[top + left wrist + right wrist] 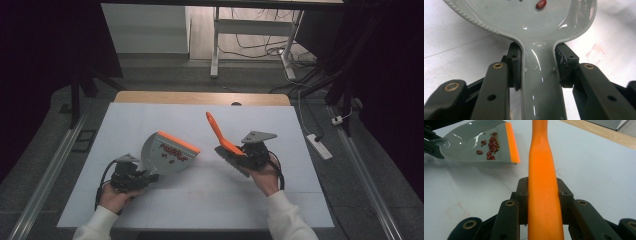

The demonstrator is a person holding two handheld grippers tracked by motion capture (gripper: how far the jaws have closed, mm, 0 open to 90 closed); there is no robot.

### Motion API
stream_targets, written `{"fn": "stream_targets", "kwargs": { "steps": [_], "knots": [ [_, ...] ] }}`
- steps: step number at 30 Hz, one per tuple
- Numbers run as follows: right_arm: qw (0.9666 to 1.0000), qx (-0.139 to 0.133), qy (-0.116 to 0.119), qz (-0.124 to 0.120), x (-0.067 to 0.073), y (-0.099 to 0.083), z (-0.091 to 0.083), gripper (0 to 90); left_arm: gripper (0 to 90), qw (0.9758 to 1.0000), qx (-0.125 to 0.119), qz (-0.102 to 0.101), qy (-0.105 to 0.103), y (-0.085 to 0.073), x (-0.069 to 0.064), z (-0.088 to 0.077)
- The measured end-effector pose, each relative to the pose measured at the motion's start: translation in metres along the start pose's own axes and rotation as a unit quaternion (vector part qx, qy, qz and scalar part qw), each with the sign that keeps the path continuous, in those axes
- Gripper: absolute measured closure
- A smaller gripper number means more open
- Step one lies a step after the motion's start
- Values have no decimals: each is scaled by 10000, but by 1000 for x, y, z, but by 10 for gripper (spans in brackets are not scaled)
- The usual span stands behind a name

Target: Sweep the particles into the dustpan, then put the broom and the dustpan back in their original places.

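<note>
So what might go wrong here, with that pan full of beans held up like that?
The grey dustpan is held only by its narrow handle in the left gripper; the red beans lie near its orange lip, so a forward tilt could spill them. The orange brush in the right gripper could also bump the pan.

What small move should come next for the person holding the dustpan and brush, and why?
Probably carry the dustpan level toward somewhere to empty it: the red beans already sit inside it, the left gripper is clamped on its handle, and the brush in the right gripper is lifted off the table.
</note>
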State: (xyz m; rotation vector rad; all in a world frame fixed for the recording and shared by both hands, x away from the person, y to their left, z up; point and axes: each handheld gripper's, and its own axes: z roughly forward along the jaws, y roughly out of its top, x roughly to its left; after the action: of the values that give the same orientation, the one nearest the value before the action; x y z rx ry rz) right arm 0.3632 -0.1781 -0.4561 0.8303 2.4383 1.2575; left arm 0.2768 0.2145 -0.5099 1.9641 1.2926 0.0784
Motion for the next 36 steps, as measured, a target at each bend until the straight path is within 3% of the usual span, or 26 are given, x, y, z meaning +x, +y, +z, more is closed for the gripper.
{"fn": "stream_targets", "kwargs": {
  "steps": [6,16,26,36],
  "knots": [
    [9999,-34,76,129,-4,-10,-13,700,617,10000,-45,-69,13,-3,-2,-1],
    [9996,-57,-15,279,-10,-26,-32,701,617,9998,-111,-131,71,-4,-1,-4],
    [9992,-4,-17,404,-13,-39,-40,700,617,9993,-206,-228,224,-10,-1,-9],
    [9987,105,27,507,-16,-47,-43,700,617,9977,-256,-462,416,-19,-7,-8]
  ]
}}
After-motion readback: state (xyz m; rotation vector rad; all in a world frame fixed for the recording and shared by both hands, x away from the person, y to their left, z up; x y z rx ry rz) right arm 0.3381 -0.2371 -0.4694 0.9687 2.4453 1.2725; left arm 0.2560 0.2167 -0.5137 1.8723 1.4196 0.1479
